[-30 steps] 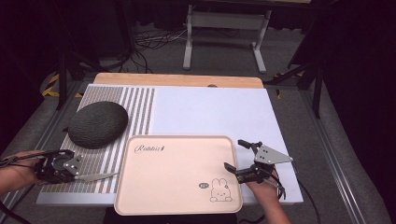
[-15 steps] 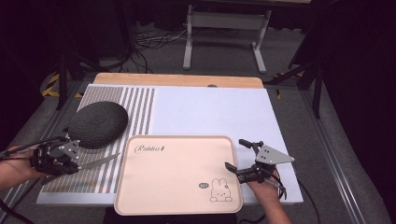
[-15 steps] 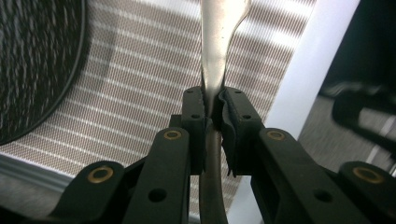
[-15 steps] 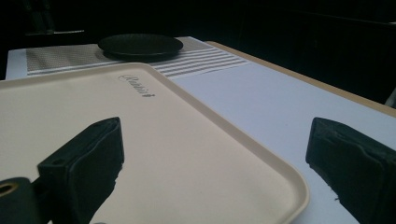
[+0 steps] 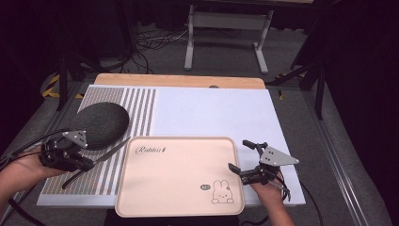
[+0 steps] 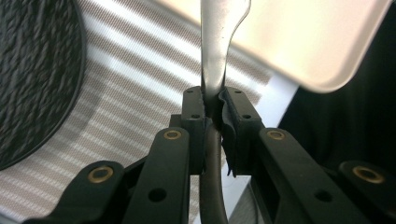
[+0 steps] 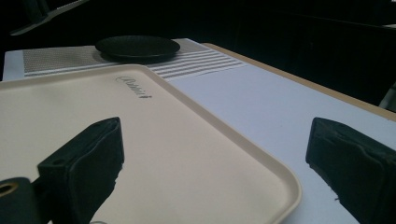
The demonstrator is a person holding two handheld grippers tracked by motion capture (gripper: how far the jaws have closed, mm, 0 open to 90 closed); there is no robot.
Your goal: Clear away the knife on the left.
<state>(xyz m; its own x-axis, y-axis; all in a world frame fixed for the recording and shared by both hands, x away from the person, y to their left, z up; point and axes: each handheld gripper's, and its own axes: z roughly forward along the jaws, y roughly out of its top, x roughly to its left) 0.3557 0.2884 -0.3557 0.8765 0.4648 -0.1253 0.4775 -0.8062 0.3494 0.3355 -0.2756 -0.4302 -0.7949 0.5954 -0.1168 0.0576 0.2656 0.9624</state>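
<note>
Overhead, the pink tray [image 5: 181, 174] is lying at the near middle of the white mat [image 5: 211, 113], and everything else is placed off it. The left gripper [image 5: 89, 162] is hovering just beside the tray's left edge, holding a metal utensil [image 5: 110, 150] whose far end is pointing up toward the tray's near-left corner region; the dark round plate [image 5: 99, 126] is sitting beyond the gripper, left of the tray. The right gripper [image 5: 244, 160] is waiting at the tray's right edge.

Along the left gripper view, the jaws are pinching shut on the utensil's [image 6: 219, 51] narrow handle, which is running straight out over the striped cloth [image 6: 121, 93] toward the tray's [image 6: 303, 42] rim. Judging from that thin grip, a slow, level carry over the rim should be keeping it from twisting.

Through the right gripper view, the jaws are standing wide apart and empty, straddling the tray's [image 7: 140, 140] corner rim, with the plate [image 7: 137, 46] well beyond the tray.
</note>
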